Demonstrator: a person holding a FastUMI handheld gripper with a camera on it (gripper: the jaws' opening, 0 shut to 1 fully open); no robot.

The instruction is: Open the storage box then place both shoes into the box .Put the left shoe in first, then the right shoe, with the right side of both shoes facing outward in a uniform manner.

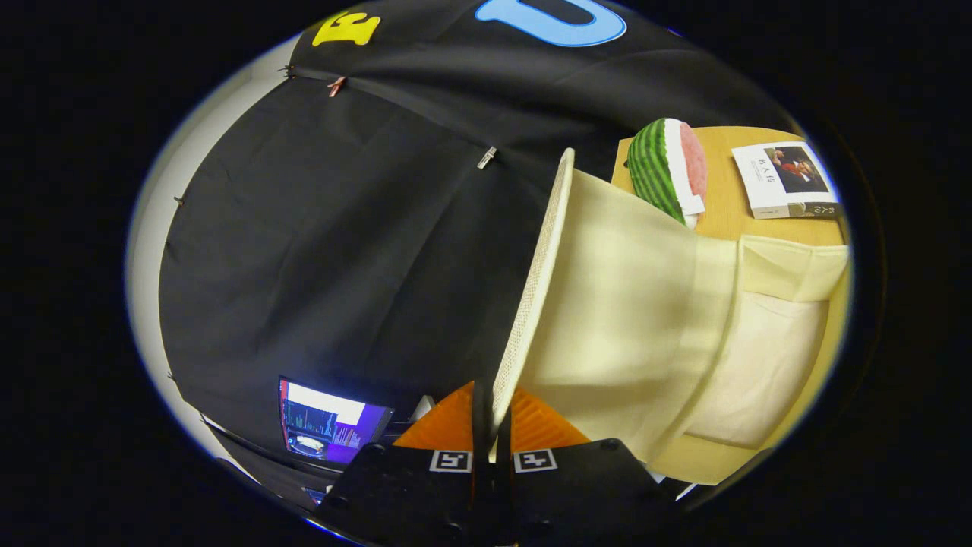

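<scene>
The cream fabric storage box is taken as the landmark; it rests on a light wooden tabletop. Its pale woven lid is seen raised, swung well up from the box mouth, with the cream lining of its underside turned toward the box interior. The gripper is closed together on the free edge of this lid: the thin rim runs straight down into the narrow slit between the two fingers, and both appear to press on it.

The step in hand is judged to be the opening of the box. It would be done well if the lid were carried on along an arc about its hinge side rather than pulled straight away from the box, so that the soft walls are not dragged or the box shifted across the table. The clamp should be kept firm on the rim until the lid can rest back unaided; release too soon would probably let it fall shut over the mouth.

Beyond the box, a striped watermelon-slice toy lies on the table, and beside that a white paperback book. A lit monitor screen is seen on the lid's outer side, away from the box. No shoes can be made out.
</scene>
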